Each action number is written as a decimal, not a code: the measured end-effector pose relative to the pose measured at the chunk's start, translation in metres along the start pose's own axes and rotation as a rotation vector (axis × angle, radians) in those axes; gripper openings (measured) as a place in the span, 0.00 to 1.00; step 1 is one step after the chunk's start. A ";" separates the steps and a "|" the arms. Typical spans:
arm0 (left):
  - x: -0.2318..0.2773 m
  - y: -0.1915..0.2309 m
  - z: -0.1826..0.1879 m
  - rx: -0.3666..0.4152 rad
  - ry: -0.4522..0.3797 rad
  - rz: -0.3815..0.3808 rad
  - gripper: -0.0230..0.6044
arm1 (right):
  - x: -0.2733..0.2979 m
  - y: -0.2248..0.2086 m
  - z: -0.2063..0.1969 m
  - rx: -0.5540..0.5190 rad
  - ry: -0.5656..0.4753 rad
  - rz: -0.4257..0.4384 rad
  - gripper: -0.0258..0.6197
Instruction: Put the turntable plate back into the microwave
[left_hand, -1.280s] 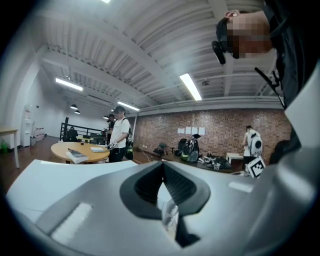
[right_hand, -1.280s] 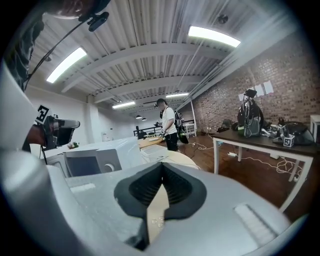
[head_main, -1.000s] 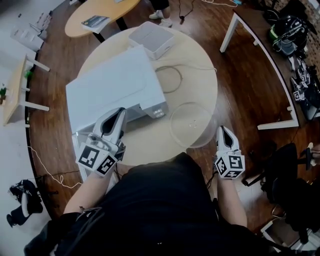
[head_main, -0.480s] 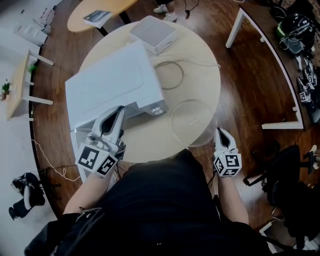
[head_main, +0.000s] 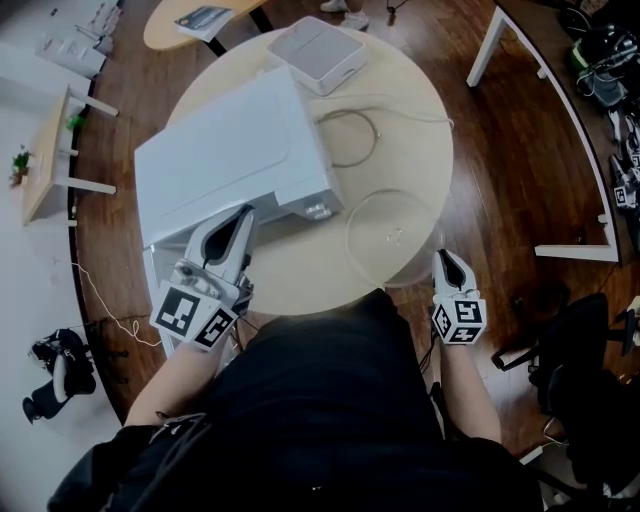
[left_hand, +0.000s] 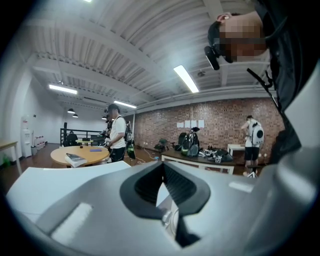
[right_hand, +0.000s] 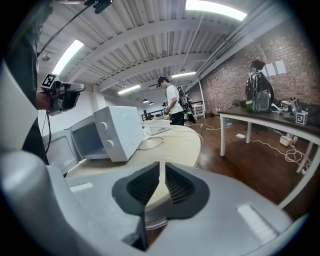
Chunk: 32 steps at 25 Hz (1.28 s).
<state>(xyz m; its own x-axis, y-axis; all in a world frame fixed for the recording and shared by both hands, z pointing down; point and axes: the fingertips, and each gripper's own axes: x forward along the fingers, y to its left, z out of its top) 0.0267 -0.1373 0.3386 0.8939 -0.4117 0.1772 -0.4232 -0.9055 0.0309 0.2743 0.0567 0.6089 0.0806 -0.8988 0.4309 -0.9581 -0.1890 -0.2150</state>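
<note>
Pickup has not begun: the glass turntable plate (head_main: 395, 238) lies flat on the round bench (head_main: 300, 275), right of centre in the head view, near the bench's lower-right edge and well apart from the microwave (head_main: 235, 150) at upper left. The microwave's door (right_hand: 56, 150) stands open, and the cavity looks empty in the right gripper view. The right gripper (head_main: 448, 258) sits just beyond the bench's edge, below and right of the plate and not touching it. Its jaws have just been opening and stand barely parted with nothing between them. The left gripper (head_main: 242, 220) hovers at the microwave's open front, lower left of the frame, its jaws closed together on nothing. I judge the step in hand to be the reach for the plate. The next move calls for the right jaws to part further, come level with the plate's near rim and pinch it firmly. Clear glass is thin and slick, so a shallow bite could let it tip or slide on the way to the cavity.
</note>
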 end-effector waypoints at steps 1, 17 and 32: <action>0.000 -0.001 0.000 0.001 0.003 -0.001 0.05 | 0.001 -0.003 -0.004 0.001 0.010 -0.006 0.11; 0.007 -0.006 -0.003 0.024 0.064 0.019 0.05 | 0.016 -0.024 -0.032 0.062 0.062 -0.051 0.34; 0.000 0.003 -0.012 0.001 0.095 0.054 0.05 | 0.035 -0.033 -0.069 0.274 0.137 -0.021 0.48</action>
<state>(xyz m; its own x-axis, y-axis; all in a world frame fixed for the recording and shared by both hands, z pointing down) 0.0241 -0.1387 0.3508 0.8519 -0.4481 0.2710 -0.4699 -0.8826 0.0176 0.2901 0.0587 0.6917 0.0444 -0.8353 0.5479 -0.8455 -0.3236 -0.4248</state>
